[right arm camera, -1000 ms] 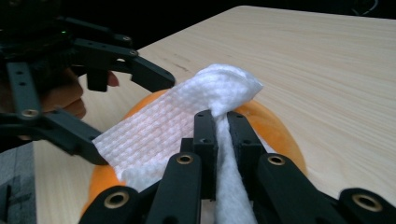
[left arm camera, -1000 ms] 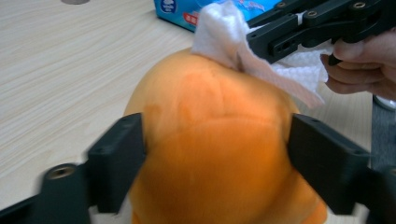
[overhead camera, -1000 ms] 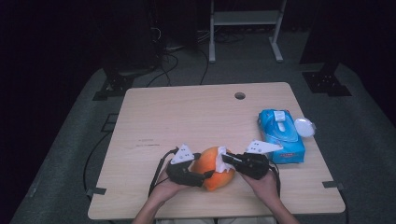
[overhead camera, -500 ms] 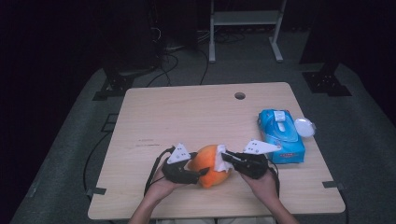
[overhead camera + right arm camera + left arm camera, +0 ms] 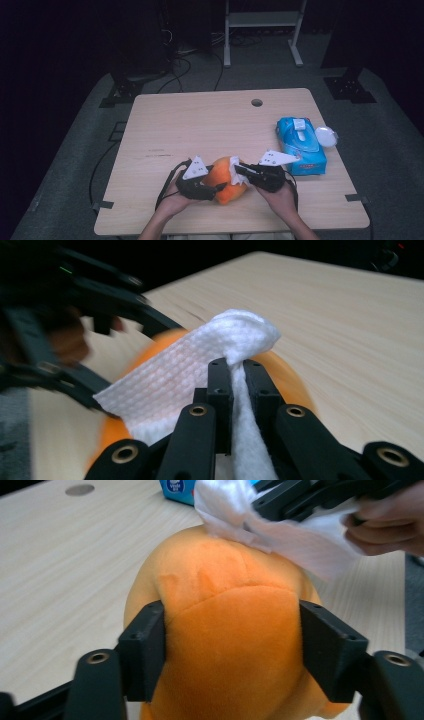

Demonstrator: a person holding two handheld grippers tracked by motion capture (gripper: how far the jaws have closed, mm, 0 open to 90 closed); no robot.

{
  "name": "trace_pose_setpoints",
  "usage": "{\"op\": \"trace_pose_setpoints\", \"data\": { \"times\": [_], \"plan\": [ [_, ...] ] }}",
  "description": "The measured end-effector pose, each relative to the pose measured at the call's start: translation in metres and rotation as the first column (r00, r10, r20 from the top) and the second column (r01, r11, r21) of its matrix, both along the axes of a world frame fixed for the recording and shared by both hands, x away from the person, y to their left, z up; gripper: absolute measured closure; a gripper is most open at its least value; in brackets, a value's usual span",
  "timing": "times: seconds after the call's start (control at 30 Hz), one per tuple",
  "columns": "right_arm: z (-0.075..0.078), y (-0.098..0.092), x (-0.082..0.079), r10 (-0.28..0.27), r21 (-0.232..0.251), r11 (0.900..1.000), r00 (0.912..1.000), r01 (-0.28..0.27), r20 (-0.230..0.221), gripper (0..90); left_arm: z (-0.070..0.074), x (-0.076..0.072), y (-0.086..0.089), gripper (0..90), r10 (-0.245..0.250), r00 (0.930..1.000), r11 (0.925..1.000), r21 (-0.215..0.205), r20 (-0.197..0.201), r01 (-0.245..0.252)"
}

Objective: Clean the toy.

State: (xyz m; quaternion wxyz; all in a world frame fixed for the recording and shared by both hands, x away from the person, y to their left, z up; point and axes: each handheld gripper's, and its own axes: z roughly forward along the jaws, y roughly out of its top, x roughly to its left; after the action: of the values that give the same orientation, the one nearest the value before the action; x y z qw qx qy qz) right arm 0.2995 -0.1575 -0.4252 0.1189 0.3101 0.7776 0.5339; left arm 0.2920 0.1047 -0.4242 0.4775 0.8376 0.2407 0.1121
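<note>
An orange plush toy (image 5: 227, 182) lies near the table's front edge between both hands. My left gripper (image 5: 217, 187) holds it from the left. Its jaws have just been closing, and in the left gripper view the pads (image 5: 145, 650) press into both sides of the plush (image 5: 220, 580). My right gripper (image 5: 237, 169) comes in from the right, shut on a white wipe (image 5: 200, 365) bunched at its tips (image 5: 237, 372). The wipe (image 5: 280, 535) lies against the top of the plush (image 5: 292, 372).
A blue pack of wipes (image 5: 301, 145) lies at the right side of the wooden table (image 5: 200, 120), with a white round lid (image 5: 326, 136) beside it. A small hole (image 5: 257, 102) sits near the far edge. Dark floor, cables and a rack stand beyond the table.
The left gripper's jaws have drawn in around the orange plush. Both hands stay nearly where they were, and the wipe stays on top of the plush.
</note>
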Motion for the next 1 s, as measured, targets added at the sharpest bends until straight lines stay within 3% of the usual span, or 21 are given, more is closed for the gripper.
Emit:
{"op": "trace_pose_setpoints", "data": {
  "times": [0.1,0.23,0.27,0.33,0.4,0.43,0.5,0.53,0.63,0.77,0.87,0.93,1.0],
  "plan": [
    [-0.012,-0.009,0.008,-0.040,0.006,0.999,0.9981,0.041,-0.046,82.6,-0.001,0.003,0.003,15.9,0.036,0.9988,0.9986,-0.038,-0.034,-0.037],
    [-0.011,-0.012,0.010,-0.059,0.002,0.998,0.9970,0.059,-0.051,82.6,-0.008,0.001,0.000,9.2,0.046,0.9974,0.9989,0.000,-0.056,-0.046],
    [-0.011,-0.011,0.009,-0.054,0.001,0.999,0.9974,0.054,-0.047,82.7,-0.009,0.001,-0.001,10.3,0.045,0.9976,0.9989,0.014,-0.053,-0.045],
    [-0.008,-0.006,0.004,-0.038,0.009,0.999,0.9987,0.038,-0.036,82.9,-0.006,0.000,0.000,23.7,0.043,0.9991,0.9987,0.027,-0.002,-0.043],
    [-0.002,0.001,-0.003,0.008,0.028,1.000,0.9999,-0.007,-0.014,82.9,0.000,-0.001,0.001,31.7,0.029,0.9990,0.9992,0.025,0.035,-0.030],
    [0.002,0.004,-0.006,0.047,0.049,0.998,0.9989,-0.046,-0.006,82.8,0.003,-0.001,0.001,33.0,0.020,0.9988,0.9996,0.018,0.045,-0.021],
    [0.008,0.011,-0.011,0.073,0.040,0.996,0.9968,-0.074,0.032,82.8,0.007,-0.002,0.002,32.7,0.018,0.9981,0.9997,0.012,0.058,-0.019],
    [0.009,0.011,-0.011,0.068,0.032,0.997,0.9969,-0.069,0.038,82.7,0.007,-0.002,0.004,31.5,0.021,0.9983,0.9998,0.001,0.054,-0.021],
    [0.001,0.004,-0.001,0.019,0.020,1.000,0.9998,-0.019,-0.005,82.8,0.007,0.000,0.007,23.0,0.047,0.9987,0.9976,-0.051,0.020,-0.046],
    [-0.010,-0.011,0.011,-0.052,0.034,0.998,0.9975,0.054,-0.049,82.7,0.004,-0.002,0.003,10.8,0.067,0.9976,0.9974,-0.024,-0.015,-0.067],
    [-0.007,-0.014,0.013,-0.065,0.023,0.998,0.9969,0.066,-0.045,82.7,-0.002,-0.004,-0.006,13.2,0.070,0.9976,0.9970,0.033,0.001,-0.070],
    [-0.006,-0.012,0.009,-0.069,0.025,0.997,0.9971,0.070,-0.031,82.8,0.001,-0.005,-0.007,22.2,0.082,0.9956,0.9958,0.035,0.044,-0.084],
    [0.000,-0.009,0.003,-0.051,0.045,0.998,0.9987,0.051,-0.001,82.9,0.005,-0.005,-0.007,25.3,0.085,0.9941,0.9958,0.029,0.067,-0.087]
  ]
}}
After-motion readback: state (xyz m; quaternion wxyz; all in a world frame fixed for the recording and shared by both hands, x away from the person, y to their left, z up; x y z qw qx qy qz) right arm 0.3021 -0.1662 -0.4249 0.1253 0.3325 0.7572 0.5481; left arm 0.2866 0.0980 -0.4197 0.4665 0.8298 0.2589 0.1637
